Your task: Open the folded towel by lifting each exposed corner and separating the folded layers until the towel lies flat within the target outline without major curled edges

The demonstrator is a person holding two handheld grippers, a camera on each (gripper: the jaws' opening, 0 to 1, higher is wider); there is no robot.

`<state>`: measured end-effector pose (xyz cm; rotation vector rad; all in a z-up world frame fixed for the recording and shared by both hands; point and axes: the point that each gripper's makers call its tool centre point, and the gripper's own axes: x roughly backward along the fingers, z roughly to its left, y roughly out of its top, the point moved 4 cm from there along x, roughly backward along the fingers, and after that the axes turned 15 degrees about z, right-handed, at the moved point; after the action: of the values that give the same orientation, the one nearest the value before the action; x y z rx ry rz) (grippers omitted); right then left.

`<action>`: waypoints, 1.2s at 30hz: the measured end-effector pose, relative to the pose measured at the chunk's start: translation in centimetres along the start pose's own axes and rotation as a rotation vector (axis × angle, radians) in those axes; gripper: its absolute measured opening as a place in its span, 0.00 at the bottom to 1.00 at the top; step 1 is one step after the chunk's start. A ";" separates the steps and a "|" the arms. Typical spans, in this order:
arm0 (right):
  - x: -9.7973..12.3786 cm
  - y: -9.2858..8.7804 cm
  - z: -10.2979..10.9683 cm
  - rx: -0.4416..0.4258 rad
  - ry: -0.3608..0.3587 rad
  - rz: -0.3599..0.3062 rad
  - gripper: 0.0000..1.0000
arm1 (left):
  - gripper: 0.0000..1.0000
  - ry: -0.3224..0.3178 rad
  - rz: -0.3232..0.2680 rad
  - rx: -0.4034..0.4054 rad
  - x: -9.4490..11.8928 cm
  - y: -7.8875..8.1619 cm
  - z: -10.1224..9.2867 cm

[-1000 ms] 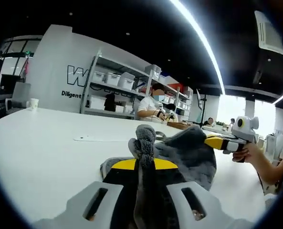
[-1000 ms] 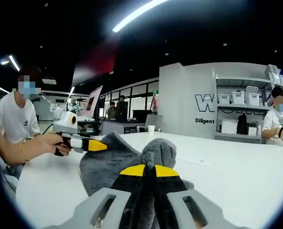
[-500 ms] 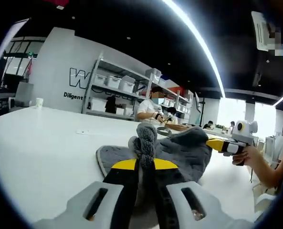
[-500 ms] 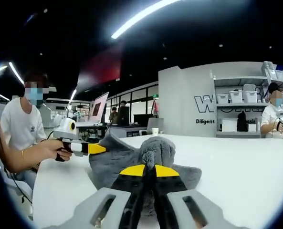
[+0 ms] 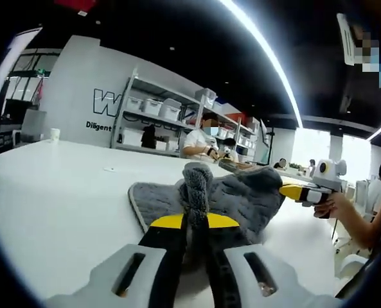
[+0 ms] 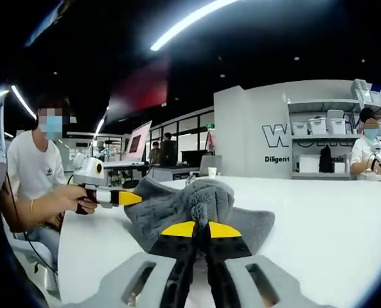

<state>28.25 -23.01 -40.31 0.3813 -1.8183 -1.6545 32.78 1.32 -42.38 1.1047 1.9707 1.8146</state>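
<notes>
The towel (image 5: 232, 199), grey and plush, hangs spread between both tools above the white worktop (image 5: 55, 199). In the left gripper view, the left tool (image 5: 195, 221) has its yellow-tipped jaws pressed together on a bunched corner of the towel, which sticks up between them. The right tool (image 5: 293, 191) (held in a person's hand (image 5: 335, 206)) pinches the far corner. Shelving (image 5: 158, 125) with bins stands behind.

In the right gripper view, the right tool (image 6: 208, 229) has its jaws closed on a gathered corner of the towel (image 6: 177, 205), the cloth draping toward the worktop (image 6: 331, 224). The left tool (image 6: 129, 198) grips the opposite corner, a hand (image 6: 68, 197) around its handle.
</notes>
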 end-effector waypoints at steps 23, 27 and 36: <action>2.4 -3.6 2.3 -0.005 -0.019 0.085 0.00 | 0.10 -0.002 0.105 -0.087 2.6 -3.6 -2.0; 2.6 -4.3 2.7 -0.004 -0.033 0.106 0.00 | 0.10 -0.005 0.113 -0.085 2.8 -4.0 -2.3; 3.4 -5.1 3.1 0.016 -0.052 0.142 0.00 | 0.10 0.007 0.165 -0.104 3.8 -4.9 -2.8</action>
<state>22.67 -23.46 -44.38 0.2123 -1.8531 -1.5656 26.61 1.99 -45.25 1.2619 1.8134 1.9808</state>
